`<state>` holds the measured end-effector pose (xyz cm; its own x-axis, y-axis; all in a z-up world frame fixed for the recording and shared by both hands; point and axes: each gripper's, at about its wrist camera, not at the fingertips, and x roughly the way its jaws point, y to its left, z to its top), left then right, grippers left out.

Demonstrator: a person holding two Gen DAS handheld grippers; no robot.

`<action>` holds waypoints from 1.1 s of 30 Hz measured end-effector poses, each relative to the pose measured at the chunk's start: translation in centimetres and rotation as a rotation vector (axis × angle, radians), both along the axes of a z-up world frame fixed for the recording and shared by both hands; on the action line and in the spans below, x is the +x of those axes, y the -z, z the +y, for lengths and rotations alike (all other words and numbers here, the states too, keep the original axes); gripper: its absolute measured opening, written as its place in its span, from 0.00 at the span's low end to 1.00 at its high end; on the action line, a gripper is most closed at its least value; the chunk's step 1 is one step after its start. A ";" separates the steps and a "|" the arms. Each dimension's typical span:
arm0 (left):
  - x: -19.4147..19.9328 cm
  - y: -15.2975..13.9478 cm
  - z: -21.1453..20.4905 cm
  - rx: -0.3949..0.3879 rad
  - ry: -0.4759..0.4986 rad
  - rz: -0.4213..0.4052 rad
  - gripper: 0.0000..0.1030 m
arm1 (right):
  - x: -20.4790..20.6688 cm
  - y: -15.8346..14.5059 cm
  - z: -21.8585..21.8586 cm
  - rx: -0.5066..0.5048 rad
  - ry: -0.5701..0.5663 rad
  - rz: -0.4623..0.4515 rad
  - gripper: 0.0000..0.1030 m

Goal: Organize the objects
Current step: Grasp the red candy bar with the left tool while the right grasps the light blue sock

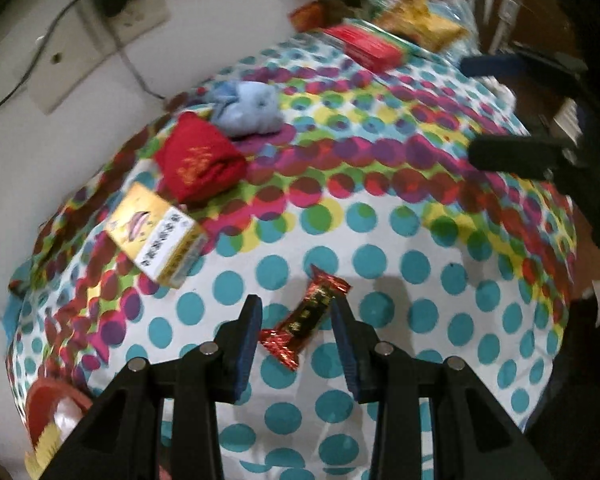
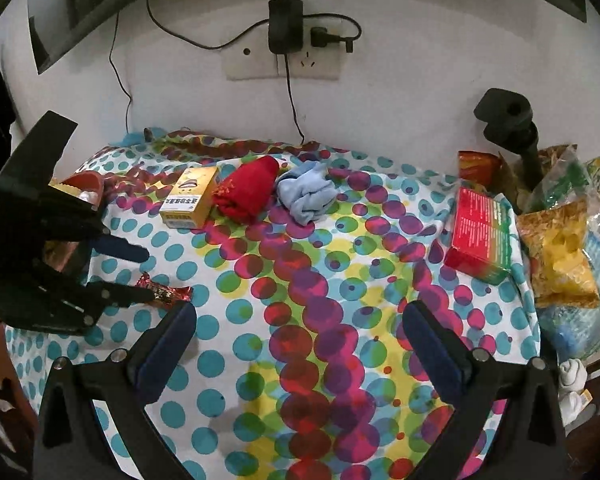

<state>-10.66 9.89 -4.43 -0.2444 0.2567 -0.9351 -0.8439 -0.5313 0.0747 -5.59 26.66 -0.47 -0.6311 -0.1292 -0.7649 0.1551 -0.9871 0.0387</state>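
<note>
A tabletop point(image 2: 340, 360) covered in a bright polka-dot cloth holds a scatter of small things to be sorted.

At the far left, the left claw point(image 1: 296, 320) is spread, its two fingers on either side of a red foil candy point(image 1: 306, 316) that lies flat on the cloth near the front edge. The candy sits slanted between the fingers, apart from the left one and just beside the right; it is not yet pinched. From the right wrist view the same claw point(image 2: 144, 276) comes in from the left, low over the candy point(image 2: 166, 292).

Behind the candy, along the wall, stand a yellow box point(image 2: 188, 196), then a red pouch point(image 2: 248, 190), then a crumpled blue cloth point(image 2: 306, 192), each just beside the next.

Further right lies a red-and-green box point(image 2: 482, 236), and beyond it a heap of snack bags point(image 2: 564, 256) at the table's right edge.

The right claw point(image 2: 300, 348) hovers spread over bare cloth at the front centre, holding nothing.

The step in hand looks like picking up the candy. To do it well, the left claw should probably turn slightly so its fingers meet the wrapper's long sides squarely, settle to cloth level, and close on the thick middle, not the crinkled ends, which would likely slip. It should avoid catching the cloth.
</note>
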 end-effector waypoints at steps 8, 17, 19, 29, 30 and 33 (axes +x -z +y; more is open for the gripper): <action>-0.5 1.7 0.8 -0.084 0.060 -0.021 0.35 | 0.0 0.5 0.7 -0.022 0.014 -0.011 1.00; -1.3 2.7 0.6 -0.067 0.069 -0.074 0.36 | -2.1 1.2 0.2 -0.008 -0.009 -0.033 1.00; -1.5 2.7 0.2 -0.054 0.053 -0.087 0.36 | -3.2 1.2 -0.4 0.036 -0.033 -0.021 1.00; -0.3 2.5 -3.0 0.077 -0.123 -0.018 0.38 | -10.6 3.8 -2.6 0.202 -0.147 -0.014 0.91; -0.1 2.5 -3.3 0.091 -0.143 -0.012 0.36 | -11.7 4.2 -2.6 0.191 -0.141 -0.022 0.87; 0.3 2.4 -4.4 0.142 -0.204 -0.002 0.31 | -14.0 5.2 -2.9 0.207 -0.116 -0.032 0.86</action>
